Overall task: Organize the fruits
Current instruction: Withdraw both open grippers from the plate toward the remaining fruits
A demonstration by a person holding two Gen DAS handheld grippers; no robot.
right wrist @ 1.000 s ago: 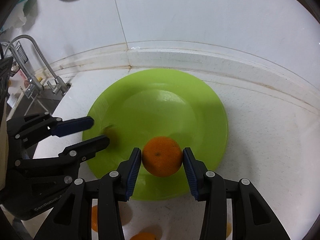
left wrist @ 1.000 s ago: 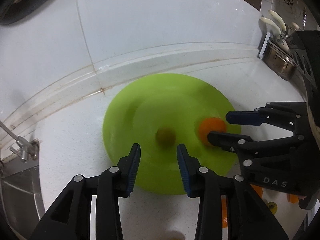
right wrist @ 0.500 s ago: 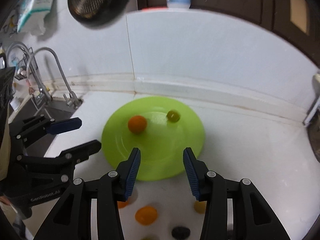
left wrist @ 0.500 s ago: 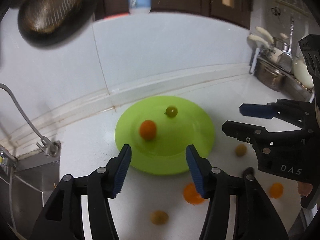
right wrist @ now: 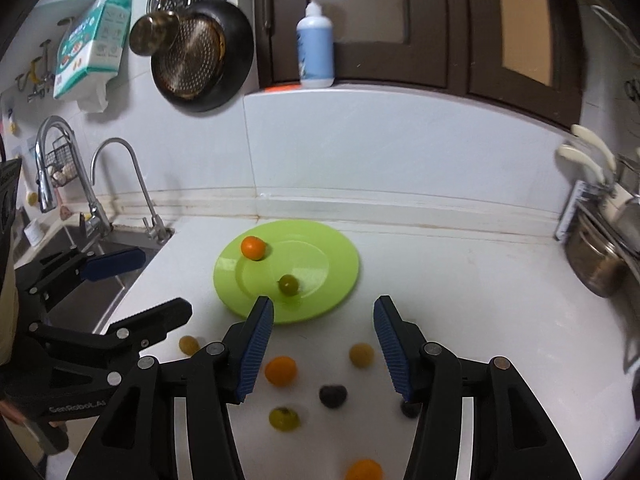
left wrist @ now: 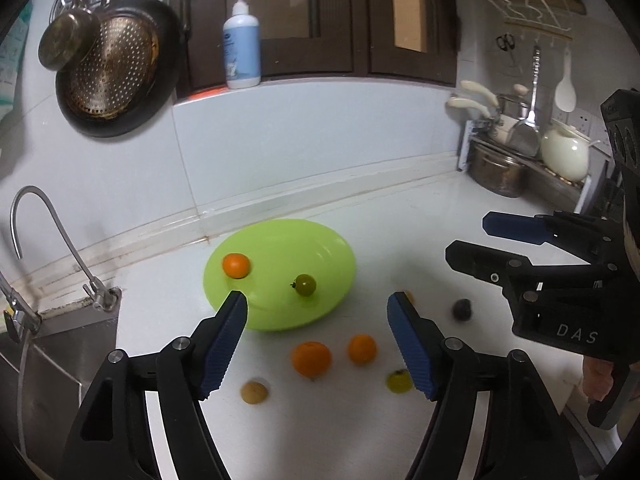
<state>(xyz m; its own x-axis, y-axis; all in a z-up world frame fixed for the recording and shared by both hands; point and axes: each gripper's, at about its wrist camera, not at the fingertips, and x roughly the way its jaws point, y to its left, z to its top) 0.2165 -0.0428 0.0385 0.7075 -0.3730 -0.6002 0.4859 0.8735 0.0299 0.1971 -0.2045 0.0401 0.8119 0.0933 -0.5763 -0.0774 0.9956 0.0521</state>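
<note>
A lime green plate (left wrist: 320, 248) (right wrist: 340, 264) lies on the white counter near the back wall. On it sit a small orange (left wrist: 236, 265) (right wrist: 253, 247) and a green tomato (left wrist: 305, 284) (right wrist: 289, 284). Several loose fruits lie on the counter in front of the plate: oranges (left wrist: 311, 358) (right wrist: 281, 371), yellow-green ones (left wrist: 398, 381) (right wrist: 283, 419) and dark ones (left wrist: 462, 309) (right wrist: 333, 395). My left gripper (left wrist: 316, 340) is open and empty, raised above the counter. My right gripper (right wrist: 323, 344) is open and empty, also raised, and shows in the left wrist view (left wrist: 468, 240).
A sink (left wrist: 48, 356) with a curved tap (right wrist: 120, 184) lies at the left. A steel pot (left wrist: 496, 172) and utensil rack stand at the right. A pan (right wrist: 200, 60) hangs on the wall; a soap bottle (right wrist: 315, 46) stands on the ledge.
The right gripper let go of the orange on the plate. Both grippers drew back and up from the plate and opened wider. The orange and the tomato rolled across the plate.
</note>
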